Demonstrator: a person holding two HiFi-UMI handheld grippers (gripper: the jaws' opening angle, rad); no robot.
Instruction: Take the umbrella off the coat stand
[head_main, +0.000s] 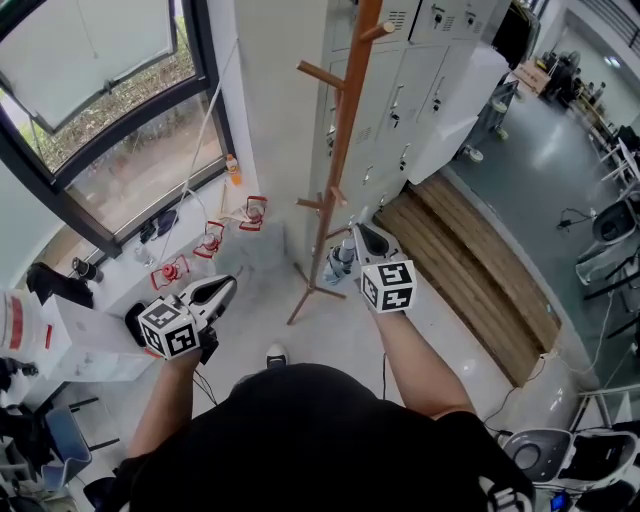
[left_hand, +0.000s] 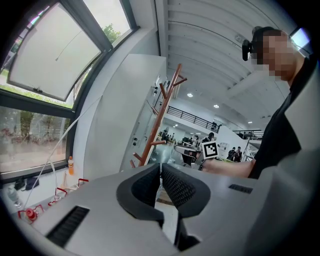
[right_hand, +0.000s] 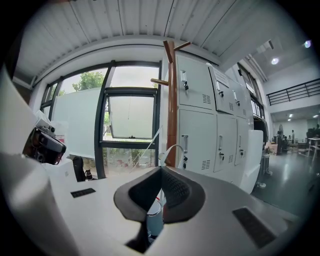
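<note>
A wooden coat stand (head_main: 345, 150) rises in front of me beside the grey lockers. A pale folded umbrella (head_main: 341, 262) hangs low on it, near a lower peg. In the right gripper view its thin white hooked handle (right_hand: 173, 148) curves just beyond the jaw tips, and its pale body (right_hand: 154, 212) shows below them. My right gripper (head_main: 358, 233) is close in front of the umbrella, its jaws shut with nothing visibly pinched. My left gripper (head_main: 222, 287) is lower left, well apart from the stand (left_hand: 159, 117), and its jaws are shut and hold nothing.
Grey lockers (head_main: 420, 80) stand right behind the stand, with a wooden platform (head_main: 470, 260) to their right. A large window (head_main: 110, 120) fills the left wall; red wire stands (head_main: 210, 240) and an orange bottle (head_main: 233, 170) sit below it. Office chairs (head_main: 545, 455) are at the right.
</note>
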